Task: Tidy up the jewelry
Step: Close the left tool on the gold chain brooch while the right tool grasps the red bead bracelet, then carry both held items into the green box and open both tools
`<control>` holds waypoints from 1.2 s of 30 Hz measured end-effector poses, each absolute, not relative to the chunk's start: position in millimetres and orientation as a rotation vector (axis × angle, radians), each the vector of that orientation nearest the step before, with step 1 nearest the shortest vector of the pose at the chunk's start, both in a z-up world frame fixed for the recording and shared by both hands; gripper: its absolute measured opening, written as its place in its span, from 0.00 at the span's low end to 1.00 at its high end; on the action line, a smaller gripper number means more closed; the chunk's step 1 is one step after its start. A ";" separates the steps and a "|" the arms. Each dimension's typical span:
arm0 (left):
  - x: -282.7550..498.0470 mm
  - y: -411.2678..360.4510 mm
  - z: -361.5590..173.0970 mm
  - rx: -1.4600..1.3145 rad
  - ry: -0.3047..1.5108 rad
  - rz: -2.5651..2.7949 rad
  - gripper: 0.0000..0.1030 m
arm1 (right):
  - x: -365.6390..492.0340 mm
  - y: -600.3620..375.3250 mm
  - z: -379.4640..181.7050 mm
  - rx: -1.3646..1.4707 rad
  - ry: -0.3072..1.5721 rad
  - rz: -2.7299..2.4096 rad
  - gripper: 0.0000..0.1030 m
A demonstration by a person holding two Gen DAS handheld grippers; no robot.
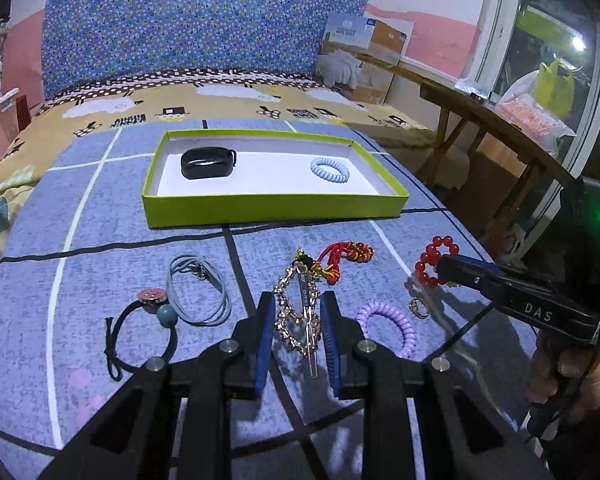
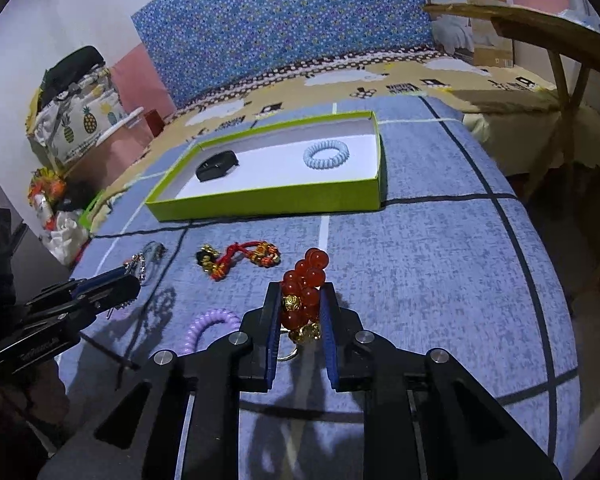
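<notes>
On the blue cloth (image 2: 420,260), lower centre, your right gripper (image 2: 300,312) clamps the slippery, limp red bead bracelet (image 2: 306,280); left gripper (image 1: 296,320) pinches the gold chain (image 1: 288,312).

The letters "DAS" stand in white on the black side of the right tongs (image 1: 444,270). The cardboard box (image 1: 366,56) at the back carries print reading "WOOL QUILT"; its smaller print is too blurred to read.

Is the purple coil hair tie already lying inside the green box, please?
No, the purple coil hair tie lies on the blue cloth in front of the green box, which holds only a light blue coil and a black item.
</notes>
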State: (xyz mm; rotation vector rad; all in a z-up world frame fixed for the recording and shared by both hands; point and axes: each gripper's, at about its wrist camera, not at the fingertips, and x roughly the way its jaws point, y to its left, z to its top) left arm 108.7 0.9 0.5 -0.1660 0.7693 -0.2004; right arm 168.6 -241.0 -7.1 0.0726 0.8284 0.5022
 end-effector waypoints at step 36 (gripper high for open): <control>156.7 31.4 36.9 -0.105 0.679 -0.118 0.23 | 212.8 -221.8 24.4 0.071 0.758 0.564 0.18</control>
